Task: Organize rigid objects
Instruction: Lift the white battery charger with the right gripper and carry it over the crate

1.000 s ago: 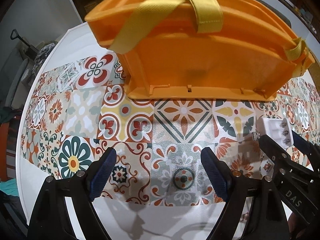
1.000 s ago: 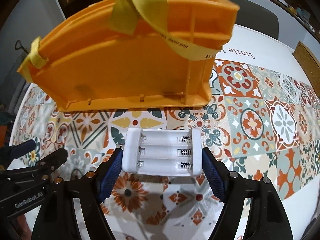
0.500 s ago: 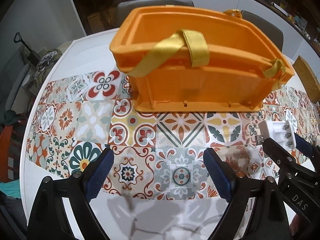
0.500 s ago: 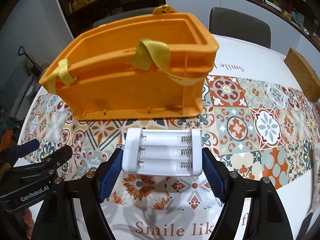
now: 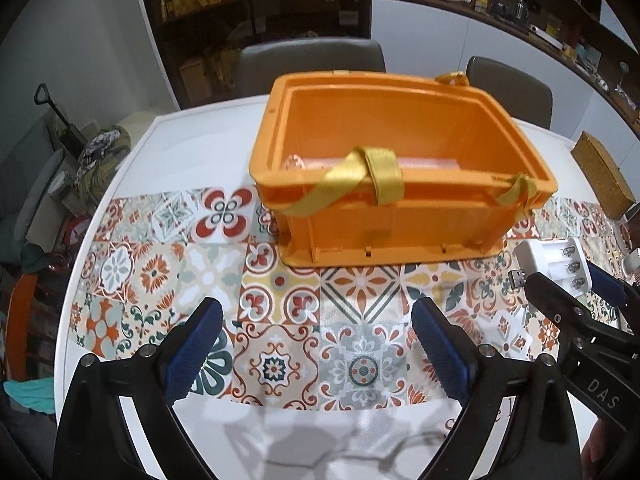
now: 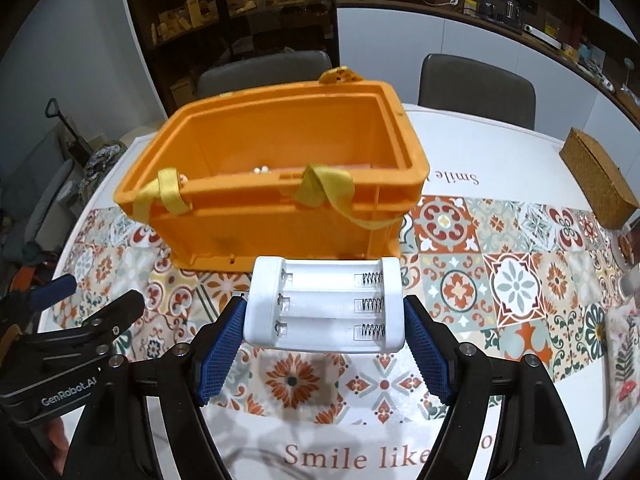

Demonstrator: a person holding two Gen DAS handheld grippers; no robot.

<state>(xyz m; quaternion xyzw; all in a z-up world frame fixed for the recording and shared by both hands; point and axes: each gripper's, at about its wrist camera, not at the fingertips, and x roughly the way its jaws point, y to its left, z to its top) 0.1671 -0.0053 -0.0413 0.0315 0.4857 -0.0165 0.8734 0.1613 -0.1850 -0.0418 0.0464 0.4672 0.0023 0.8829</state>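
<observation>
Crate (image 6: 288, 224) showing bright orange all over, yellow webbing straps (image 6: 326, 190) draping over rim. Battery charger (image 6: 324, 304) showing white, translucent bays, silver springs. Right claw (image 6: 324, 350) showing black arms, blue textured pads (image 6: 222, 354). Left claw (image 5: 316, 350) wearing same black and blue. Counter (image 5: 208, 136) showing plain white, runner (image 5: 280, 312) displaying patchwork tile pattern: florals, medallions in orange, red, teal, mustard, grey-green. Dark red lettering running along runner's white edge. Cork-brown speckled box (image 6: 598, 176) sitting at far right.
</observation>
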